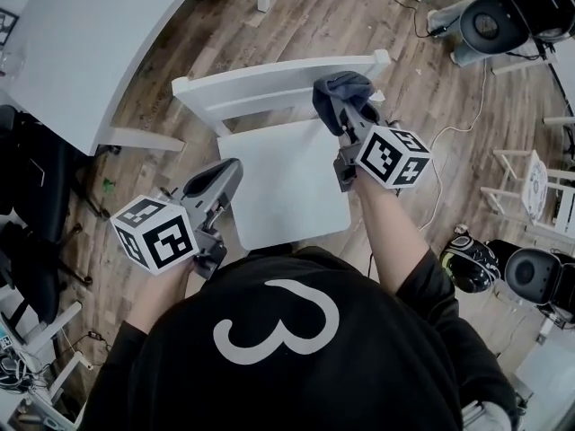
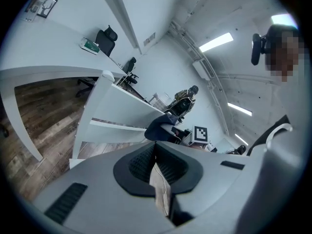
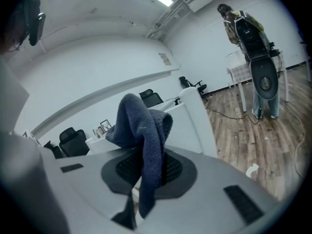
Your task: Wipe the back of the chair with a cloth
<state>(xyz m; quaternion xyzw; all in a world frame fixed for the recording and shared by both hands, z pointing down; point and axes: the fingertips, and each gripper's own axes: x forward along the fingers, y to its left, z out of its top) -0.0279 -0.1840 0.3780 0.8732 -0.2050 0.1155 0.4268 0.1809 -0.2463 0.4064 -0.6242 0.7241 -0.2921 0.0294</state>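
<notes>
The white wooden chair stands in front of me, its back rail (image 1: 269, 77) beyond the seat (image 1: 283, 187). A dark blue cloth (image 1: 340, 91) lies bunched over the right end of the back rail, and my right gripper (image 1: 347, 122) is shut on it. In the right gripper view the cloth (image 3: 144, 126) hangs out between the pads, with the chair back (image 3: 195, 118) just behind it. My left gripper (image 1: 228, 172) hovers by the seat's left edge, shut and holding nothing. The left gripper view looks over its jaws (image 2: 156, 164) at the chair back (image 2: 122, 106) and the cloth (image 2: 158, 128).
A white table (image 1: 81, 43) stands to the left, with black office chairs (image 1: 27, 178) beside it. Black round machines (image 1: 490, 21) (image 1: 535, 277), a white rack (image 1: 539, 187) and floor cables (image 1: 458, 133) crowd the right. A person (image 3: 239, 18) stands further off.
</notes>
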